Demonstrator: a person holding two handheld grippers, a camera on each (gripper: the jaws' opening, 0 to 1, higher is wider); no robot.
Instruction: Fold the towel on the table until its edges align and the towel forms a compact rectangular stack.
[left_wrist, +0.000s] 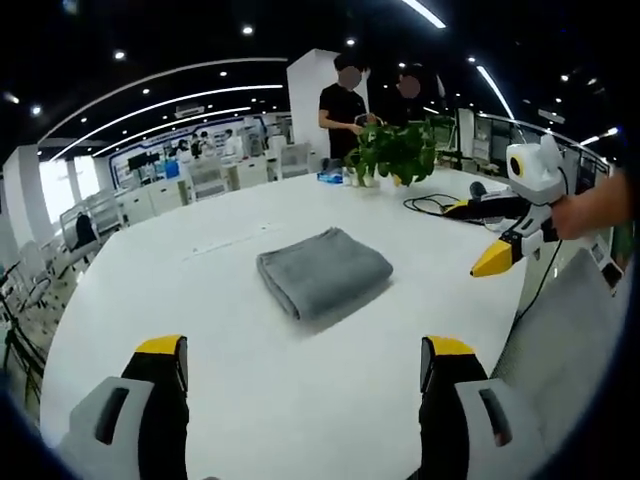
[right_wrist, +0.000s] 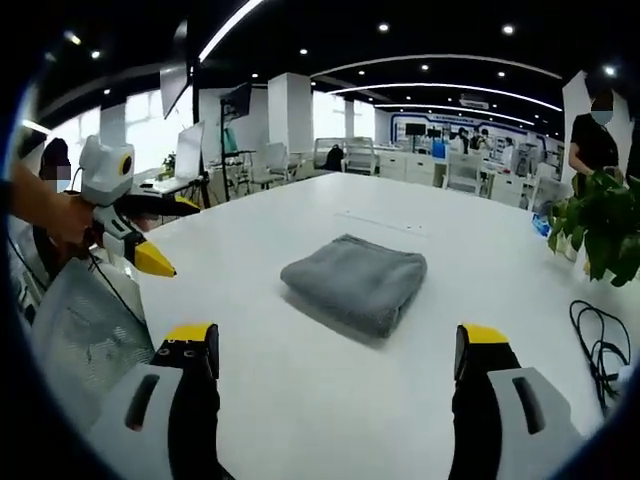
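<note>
While folded, towel (left_wrist: 323, 272) lies ahead of left hand-held gripper (left_wrist: 305, 362) (untouched).

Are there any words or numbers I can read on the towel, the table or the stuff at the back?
None can be read.
Folded grey cloth towel: plain, no label showing.
White table: no writing.
Small blue box beside the green potted plant: too small and blurred to read.
Far signs and screens: too blurred to read.

— What is seen on the table (left_wrist: 250, 400)?
— A grey towel (left_wrist: 323, 271), folded into a compact stack, is laid near the middle.
— And the left gripper (left_wrist: 305, 365)?
— Its jaws are held wide apart, short of the towel. The right gripper (left_wrist: 497, 258) is seen at the table's edge.
</note>
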